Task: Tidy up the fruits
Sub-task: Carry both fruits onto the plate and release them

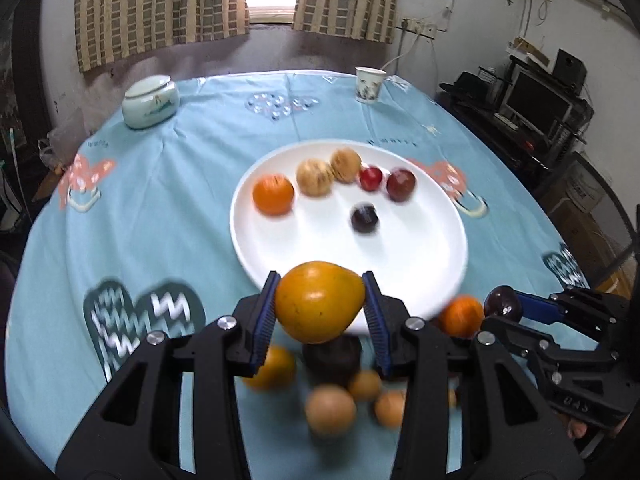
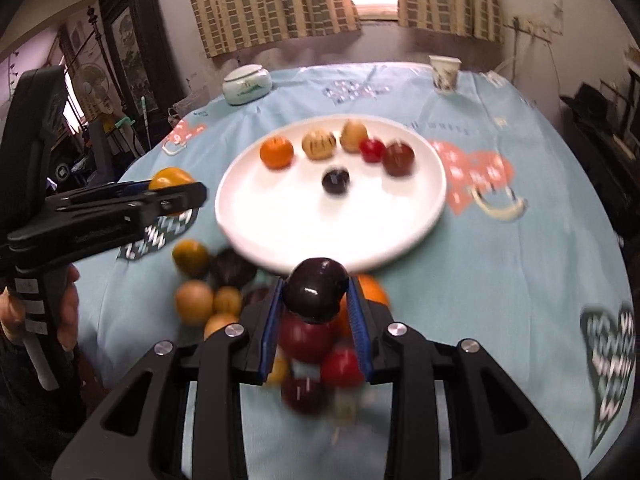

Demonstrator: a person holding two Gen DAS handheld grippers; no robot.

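Above the blue tablecloth (image 1: 200, 184), left tool (image 1: 320, 304) clamps a yellow-orange fruit (image 1: 320, 300), right tool (image 2: 316, 300) a dark plum (image 2: 316, 292).

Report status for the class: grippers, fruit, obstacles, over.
Left gripper shut on yellow-orange fruit. Right gripper shut on dark plum. White plate ahead holds six fruits, near side bare. Nothing blocking.

Six fruits (image 1: 320, 184) on plate (image 1: 420, 264); loose fruit pile (image 1: 340, 392) before plate.

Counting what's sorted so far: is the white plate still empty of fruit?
No, six fruits already sit on the white plate, including an orange and a dark plum.
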